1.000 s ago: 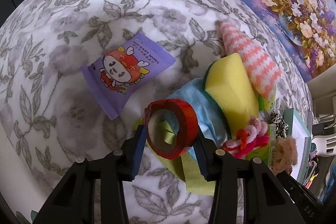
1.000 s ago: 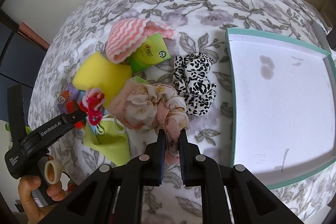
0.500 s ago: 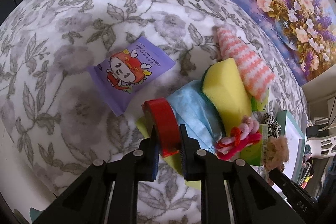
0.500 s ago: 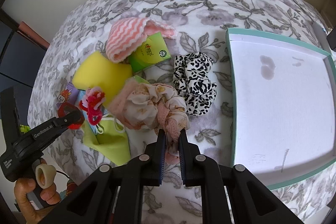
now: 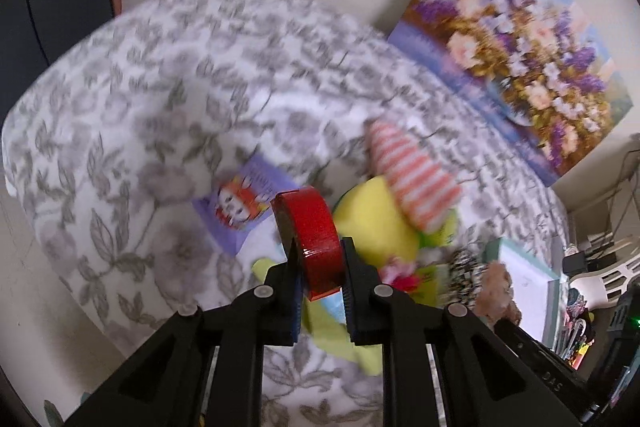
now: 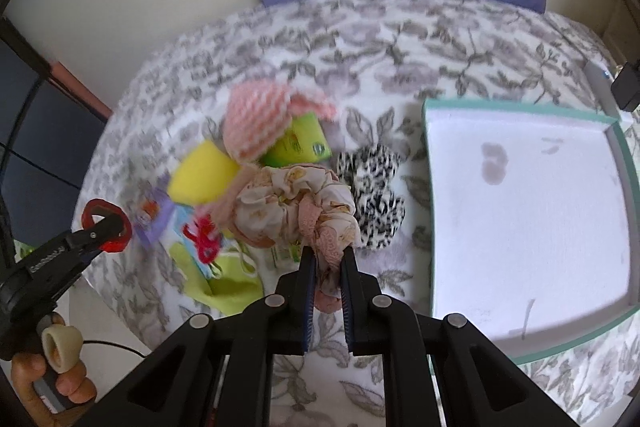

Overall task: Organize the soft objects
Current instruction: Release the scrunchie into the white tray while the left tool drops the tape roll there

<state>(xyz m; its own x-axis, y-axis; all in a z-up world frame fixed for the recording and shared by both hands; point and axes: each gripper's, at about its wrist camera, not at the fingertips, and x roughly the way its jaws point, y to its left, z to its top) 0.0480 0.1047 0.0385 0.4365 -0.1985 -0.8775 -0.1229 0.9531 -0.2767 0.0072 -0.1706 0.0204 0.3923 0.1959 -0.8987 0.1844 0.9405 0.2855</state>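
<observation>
1. I am finding the left wrist view badly smeared: the purple wipes packet [image 5: 244, 203] shows a cartoon face, but I am reading none of its print, and the yellow sponge [image 5: 372, 223] and striped pink cloth [image 5: 412, 179] are only soft shapes
2. I am seeing the blue and green cloths [image 6: 224, 275] mostly buried under the pile, and the teal tray [image 6: 624, 155] is running off the right edge of the right wrist view
3. I am holding the left gripper [image 5: 320, 263] tilted steeply down, its jaws nearly together and clamping a red tape roll [image 5: 314, 239] clear of the floral bedspread [image 5: 120, 131]; a hand [image 6: 52, 379] is gripping its handle at the near left
4. I am pointing the right gripper [image 6: 328, 267] steeply down too, its jaws pinching the floral scrunchie [image 6: 296, 203], which is hanging just beside the leopard scrunchie [image 6: 372, 187]
5. I am making out no legible wording on the green packet [image 6: 300, 143], nor on the left gripper's white label
</observation>
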